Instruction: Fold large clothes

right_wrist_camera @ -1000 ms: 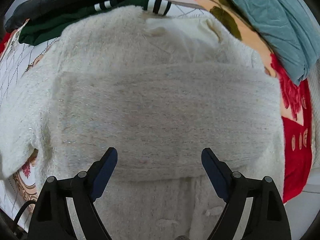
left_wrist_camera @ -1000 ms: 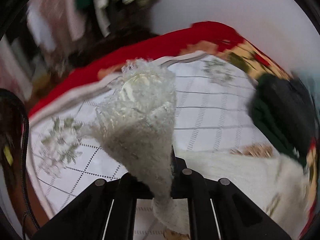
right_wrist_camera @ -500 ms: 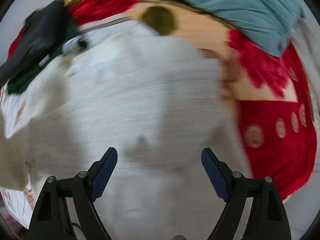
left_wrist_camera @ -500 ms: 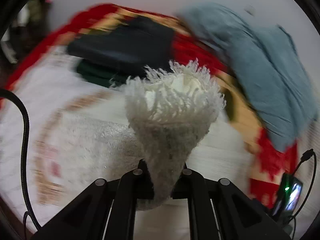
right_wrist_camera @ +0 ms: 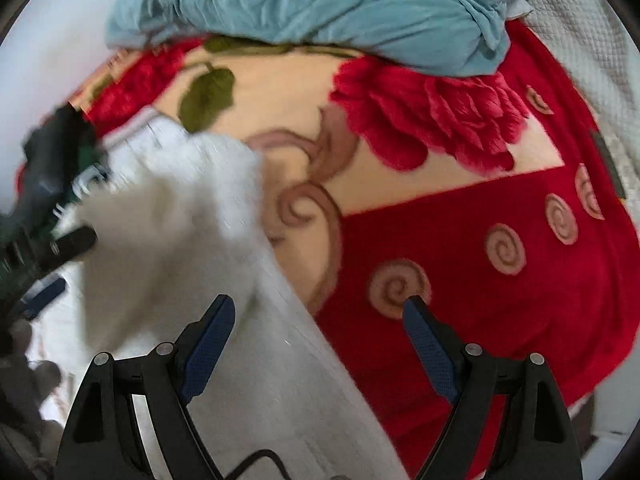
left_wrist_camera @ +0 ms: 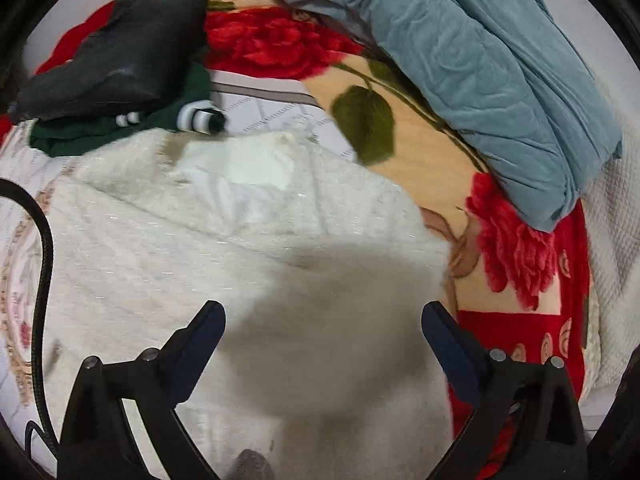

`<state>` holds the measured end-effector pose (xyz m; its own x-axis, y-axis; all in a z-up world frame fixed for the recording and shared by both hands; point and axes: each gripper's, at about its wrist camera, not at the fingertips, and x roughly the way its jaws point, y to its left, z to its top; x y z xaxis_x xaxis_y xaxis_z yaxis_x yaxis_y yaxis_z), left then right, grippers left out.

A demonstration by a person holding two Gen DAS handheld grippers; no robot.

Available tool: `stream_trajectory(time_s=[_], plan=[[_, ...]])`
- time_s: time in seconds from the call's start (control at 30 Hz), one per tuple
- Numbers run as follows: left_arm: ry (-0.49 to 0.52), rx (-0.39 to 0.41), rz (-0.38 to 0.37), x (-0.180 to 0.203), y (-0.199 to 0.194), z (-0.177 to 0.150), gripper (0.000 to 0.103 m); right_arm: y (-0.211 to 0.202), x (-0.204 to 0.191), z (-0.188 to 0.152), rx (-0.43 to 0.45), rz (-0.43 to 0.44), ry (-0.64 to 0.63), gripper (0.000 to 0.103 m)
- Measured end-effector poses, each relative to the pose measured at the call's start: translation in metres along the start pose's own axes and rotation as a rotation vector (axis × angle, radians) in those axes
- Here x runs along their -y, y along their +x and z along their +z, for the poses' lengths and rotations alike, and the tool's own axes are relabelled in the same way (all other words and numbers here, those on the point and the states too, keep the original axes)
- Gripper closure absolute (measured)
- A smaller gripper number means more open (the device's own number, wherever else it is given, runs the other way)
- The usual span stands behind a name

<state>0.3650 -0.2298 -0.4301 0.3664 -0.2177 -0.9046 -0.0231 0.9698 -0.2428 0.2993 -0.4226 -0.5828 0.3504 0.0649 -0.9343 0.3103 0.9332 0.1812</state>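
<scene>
Sweater (left_wrist_camera: 168, 248) lies partly folded on the bed, left gripper (left_wrist_camera: 324, 316) jaws just opened off it, right gripper (right_wrist_camera: 320, 312) jaws wide and empty; further folds likely remain.

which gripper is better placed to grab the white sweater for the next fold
Left, probably. The left gripper hangs open directly over the white sweater; the right gripper straddles its edge, half over the red blanket.

Even, soft light is falling; a broad grey shadow is lying across the fluffy white knitted sweater (left_wrist_camera: 168, 248). Fisheye edges are bending and darkening, motion blur smearing the right view's left side.
</scene>
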Motion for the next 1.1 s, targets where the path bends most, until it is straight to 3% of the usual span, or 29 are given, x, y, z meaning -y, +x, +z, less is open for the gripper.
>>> stream_trajectory(time_s=[0.2, 0.33, 0.4, 0.43, 0.47, 0.5, 0.53, 0.67, 0.77, 0.8, 0.9, 0.93, 1.03, 1.1], plan=[[-0.112, 0.062, 0.178, -0.089, -0.039, -0.012, 0.003, 0.011, -0.015, 0.018, -0.079, 0.194, 0.063, 0.016], [-0.175, 0.028, 0.343, -0.157, -0.043, -0.028, 0.003, 0.051, -0.041, 0.019, -0.191, 0.208, 0.018, 0.016], [-0.207, -0.005, 0.396, -0.182, -0.039, -0.035, 0.003, 0.079, -0.051, 0.012, -0.299, 0.201, 0.003, 0.016], [-0.225, -0.01, 0.414, -0.192, -0.039, -0.038, 0.003, 0.092, -0.055, 0.008, -0.351, 0.22, 0.009, 0.023], [-0.237, -0.013, 0.434, -0.201, -0.04, -0.042, 0.003, 0.103, -0.06, 0.003, -0.401, 0.253, 0.019, 0.066], [-0.241, -0.015, 0.452, -0.207, -0.041, -0.046, 0.003, 0.106, -0.065, 0.002, -0.413, 0.272, 0.018, 0.091], [-0.242, -0.015, 0.459, -0.213, -0.043, -0.049, 0.003, 0.1, -0.072, 0.004, -0.378, 0.263, -0.003, 0.097], [-0.258, -0.025, 0.457, -0.221, -0.05, -0.062, 0.003, 0.045, -0.094, 0.03, -0.115, 0.257, -0.098, 0.097], [-0.262, -0.035, 0.441, -0.219, -0.05, -0.066, 0.003, 0.029, -0.102, 0.049, -0.005, 0.194, -0.142, 0.097], [-0.26, -0.04, 0.436, -0.217, -0.048, -0.068, 0.003, 0.038, -0.104, 0.053, -0.02, 0.147, -0.163, 0.097], [-0.246, -0.077, 0.422, -0.209, -0.041, -0.075, 0.003, 0.081, -0.101, 0.053, -0.194, 0.06, -0.199, 0.095], [-0.245, -0.086, 0.415, -0.208, -0.04, -0.076, 0.003, 0.084, -0.097, 0.052, -0.213, 0.047, -0.196, 0.087], [-0.22, -0.098, 0.405, -0.2, -0.039, -0.08, 0.003, 0.064, -0.087, 0.04, -0.178, 0.03, -0.181, 0.061], [-0.19, -0.103, 0.407, -0.193, -0.038, -0.084, 0.003, 0.044, -0.076, 0.031, -0.161, 0.043, -0.145, 0.059]])
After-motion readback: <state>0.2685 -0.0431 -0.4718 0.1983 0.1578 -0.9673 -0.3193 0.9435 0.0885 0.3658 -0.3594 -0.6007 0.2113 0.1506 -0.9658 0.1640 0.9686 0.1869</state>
